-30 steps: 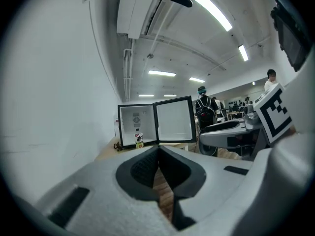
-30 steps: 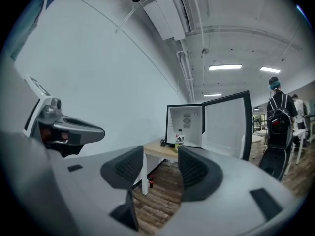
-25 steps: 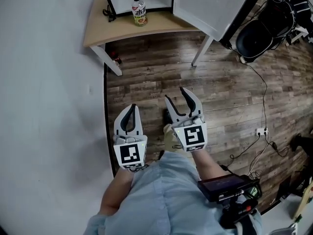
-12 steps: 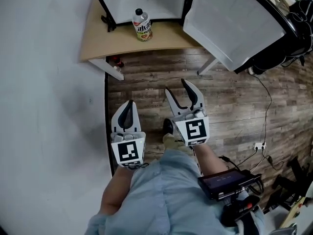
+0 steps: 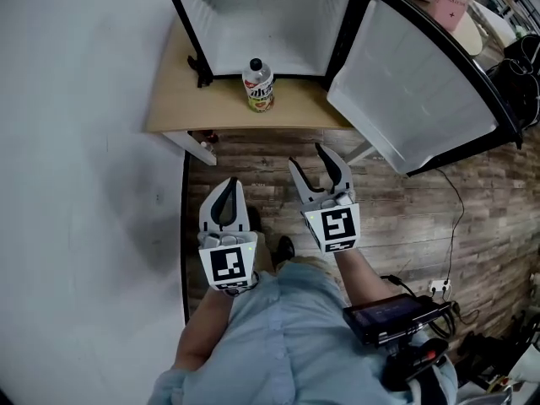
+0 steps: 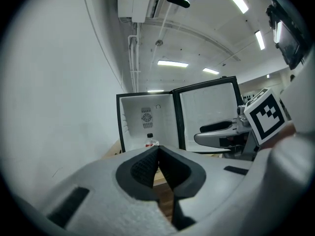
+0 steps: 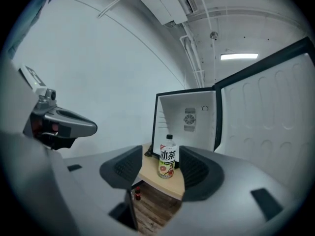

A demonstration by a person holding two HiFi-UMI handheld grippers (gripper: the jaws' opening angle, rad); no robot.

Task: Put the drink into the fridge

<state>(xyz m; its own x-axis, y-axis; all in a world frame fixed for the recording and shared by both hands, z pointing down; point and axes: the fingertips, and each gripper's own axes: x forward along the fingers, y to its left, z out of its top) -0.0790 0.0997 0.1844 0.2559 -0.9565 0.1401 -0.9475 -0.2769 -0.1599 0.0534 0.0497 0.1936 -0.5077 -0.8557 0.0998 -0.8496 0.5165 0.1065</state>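
The drink, a clear bottle (image 5: 259,83) with a black cap and a green and orange label, stands upright on a wooden table (image 5: 186,108) just in front of a small fridge (image 5: 270,15), whose door (image 5: 418,91) hangs wide open to the right. The bottle (image 7: 168,163) also stands far ahead between the jaws in the right gripper view. My right gripper (image 5: 320,163) is held over the floor, well short of the table, jaws apart and empty. My left gripper (image 5: 225,197) is beside it, lower left, jaws pressed together with nothing in them.
The fridge's white inside (image 6: 147,124) is bare with a fan grille at the back. A white wall (image 5: 84,184) runs along the left. Wood floor (image 5: 405,218) lies under the grippers, with cables and a socket (image 5: 439,289) at the right. A small red object (image 7: 137,193) lies under the table.
The view has moved toward the table: the fridge and bottle have slid down the picture and closer, and the fridge's inside now shows. Both grippers keep their poses.
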